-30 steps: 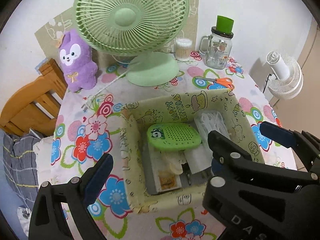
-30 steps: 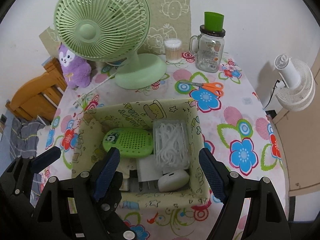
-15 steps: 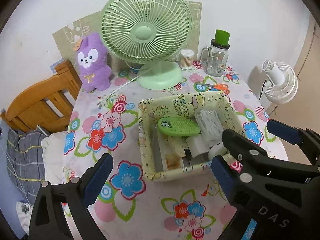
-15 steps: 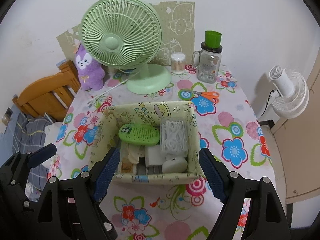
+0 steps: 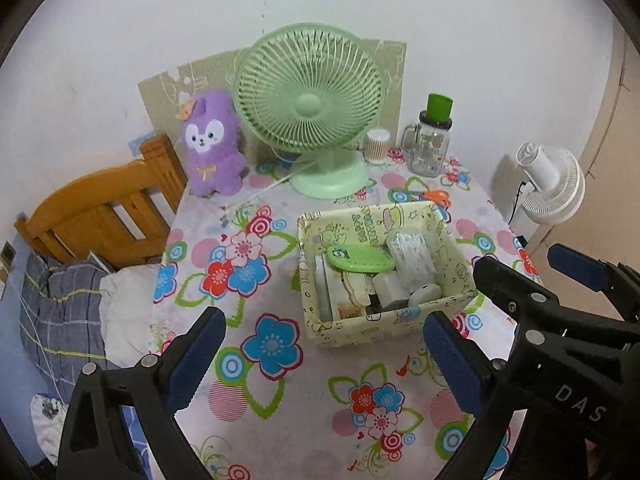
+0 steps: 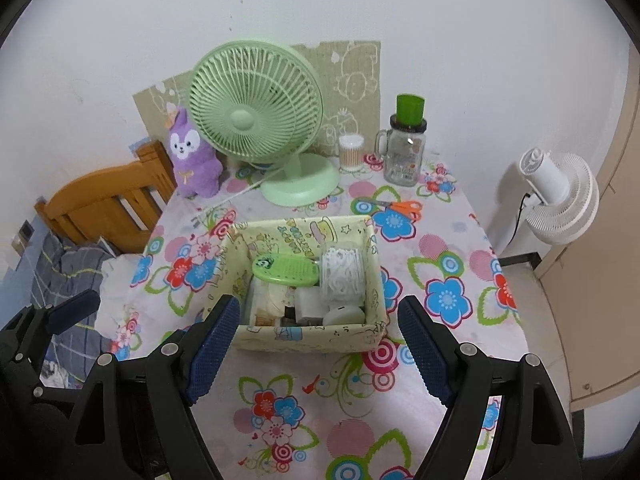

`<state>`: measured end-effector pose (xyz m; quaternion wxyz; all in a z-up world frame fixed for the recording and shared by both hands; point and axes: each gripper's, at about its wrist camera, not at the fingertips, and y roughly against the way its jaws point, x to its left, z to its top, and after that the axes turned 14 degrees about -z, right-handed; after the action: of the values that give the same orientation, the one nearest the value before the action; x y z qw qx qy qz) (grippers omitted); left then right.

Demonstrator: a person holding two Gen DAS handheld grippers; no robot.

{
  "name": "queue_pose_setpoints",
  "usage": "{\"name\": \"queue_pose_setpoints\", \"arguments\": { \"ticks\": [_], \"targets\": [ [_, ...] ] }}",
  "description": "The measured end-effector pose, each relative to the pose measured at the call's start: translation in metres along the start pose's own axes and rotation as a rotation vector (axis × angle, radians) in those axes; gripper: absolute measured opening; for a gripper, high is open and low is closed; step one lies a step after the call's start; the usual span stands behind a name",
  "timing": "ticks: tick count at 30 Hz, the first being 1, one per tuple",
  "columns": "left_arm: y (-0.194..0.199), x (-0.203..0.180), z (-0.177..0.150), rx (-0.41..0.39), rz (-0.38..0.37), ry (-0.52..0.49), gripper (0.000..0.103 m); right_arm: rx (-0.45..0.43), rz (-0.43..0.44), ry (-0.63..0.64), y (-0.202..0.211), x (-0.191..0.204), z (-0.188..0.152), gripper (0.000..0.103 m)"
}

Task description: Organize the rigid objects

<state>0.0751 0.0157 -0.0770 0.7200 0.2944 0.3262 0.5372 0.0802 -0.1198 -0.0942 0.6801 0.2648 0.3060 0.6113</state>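
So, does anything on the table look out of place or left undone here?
The orange-handled scissors lie loose on the tablecloth behind the storage box, while the other small items are packed inside. Nothing looks spilled or damaged.

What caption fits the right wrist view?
Open right tool poised above a filled storage box on the floral table.

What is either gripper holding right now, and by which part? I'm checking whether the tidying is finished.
Nothing. The left gripper and right gripper both stand open and empty above the tablecloth, short of the filled box.
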Motion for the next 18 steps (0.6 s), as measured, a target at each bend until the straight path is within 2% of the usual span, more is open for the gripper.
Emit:
{"name": "queue_pose_setpoints", "arguments": {
  "ticks": [8,18],
  "targets": [
    [0.030,0.000,-0.003,-0.035,-0.021,0.009,0.101,-0.078,-0.034,0.013,0.037,-0.010,-0.002,0.084],
    [0.069,-0.005,-0.010,-0.113,-0.022,-0.001,0.103,-0.150,-0.037,-0.045,0.071,-0.028,-0.010,0.091]
  ]
}}
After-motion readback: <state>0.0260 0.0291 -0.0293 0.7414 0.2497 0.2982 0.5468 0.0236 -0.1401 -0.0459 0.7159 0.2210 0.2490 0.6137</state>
